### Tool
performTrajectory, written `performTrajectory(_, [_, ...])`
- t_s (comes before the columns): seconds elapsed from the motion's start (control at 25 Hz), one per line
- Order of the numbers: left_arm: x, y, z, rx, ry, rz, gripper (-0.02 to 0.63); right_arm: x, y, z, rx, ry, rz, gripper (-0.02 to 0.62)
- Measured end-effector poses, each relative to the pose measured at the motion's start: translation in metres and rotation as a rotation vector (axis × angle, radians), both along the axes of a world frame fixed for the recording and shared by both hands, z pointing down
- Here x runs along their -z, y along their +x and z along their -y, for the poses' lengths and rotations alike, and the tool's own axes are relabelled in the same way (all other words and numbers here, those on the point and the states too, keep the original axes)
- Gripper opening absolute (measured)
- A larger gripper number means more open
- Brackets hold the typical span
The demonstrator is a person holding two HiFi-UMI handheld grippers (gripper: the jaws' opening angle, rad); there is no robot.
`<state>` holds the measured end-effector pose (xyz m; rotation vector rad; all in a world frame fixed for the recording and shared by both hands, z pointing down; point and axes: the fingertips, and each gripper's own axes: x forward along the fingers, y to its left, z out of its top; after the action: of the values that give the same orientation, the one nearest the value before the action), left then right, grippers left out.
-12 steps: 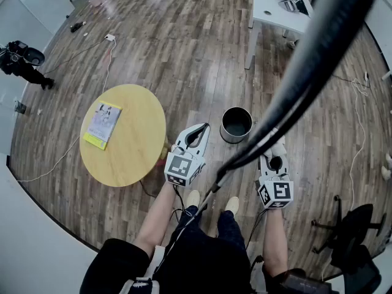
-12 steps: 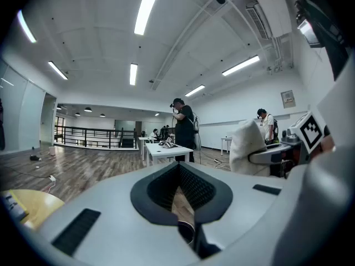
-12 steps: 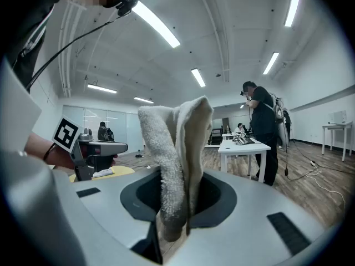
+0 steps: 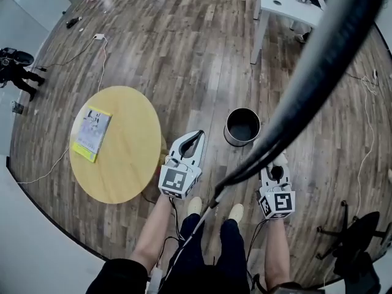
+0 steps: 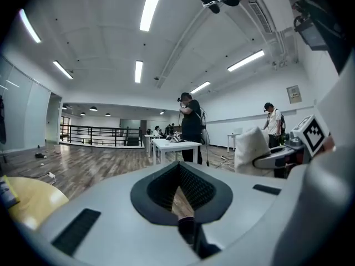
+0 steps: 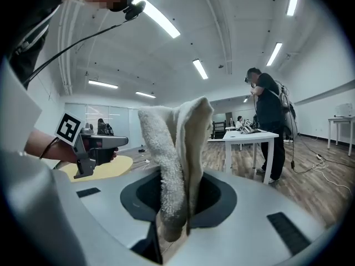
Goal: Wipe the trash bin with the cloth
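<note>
Floorboards (image 4: 184, 54) of wood carry one round yellow table (image 4: 122, 170), one white desk (image 4: 285, 5) and one dark, open trash bin (image 4: 242, 127). The bin stands apart from the table, just ahead of the two grippers. The left gripper (image 4: 199, 135) has its jaws closed together on nothing. The right gripper (image 4: 278, 159) is clamped on one pale terry cloth (image 6: 177, 148). One booklet (image 4: 90, 133) lies on the table, its print too small to read.
</note>
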<state>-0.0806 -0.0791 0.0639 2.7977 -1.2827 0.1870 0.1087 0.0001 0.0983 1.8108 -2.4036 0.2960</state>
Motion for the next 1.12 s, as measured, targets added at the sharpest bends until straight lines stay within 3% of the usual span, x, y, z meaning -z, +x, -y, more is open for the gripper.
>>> performTrajectory(0.52, [-0.148, 0.005, 0.047, 0.026, 0.005, 0.010, -0.005, -0.147, 0.004, 0.035, 0.026, -0.022, -0.005, 0.095])
performTrajectory(1.12, [-0.340, 0.028, 0.034, -0.011, -0.070, -0.011, -0.005, -0.337, -0.010, 0.049, 0.055, -0.026, 0.016, 0.095])
